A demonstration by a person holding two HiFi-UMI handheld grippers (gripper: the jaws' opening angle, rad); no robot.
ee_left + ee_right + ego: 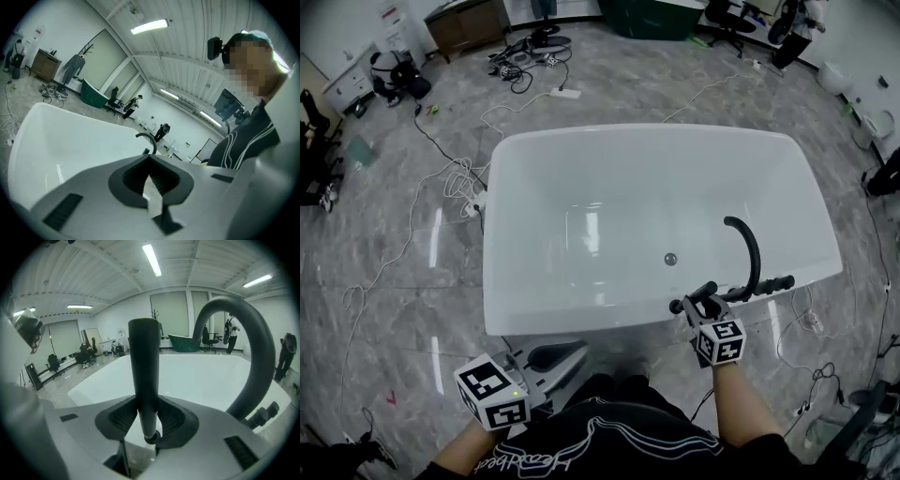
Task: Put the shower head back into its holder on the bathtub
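Shower head (144,371), black stick type, pinched upright in right gripper (146,423) at bathtub (609,139) near rim, beside curved spout (751,248). Left gripper (149,180) pressed together, empty.

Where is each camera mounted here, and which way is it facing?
Head view: on the person's head, steeply down onto the bathtub; left gripper, right gripper, forearms, torso show.
Left gripper view: rides that gripper, faces across the bathtub; shut empty jaws, wearer's torso.
Right gripper view: likewise; jaws clamp the black shower head.
Shared: all show bathtub and spout.
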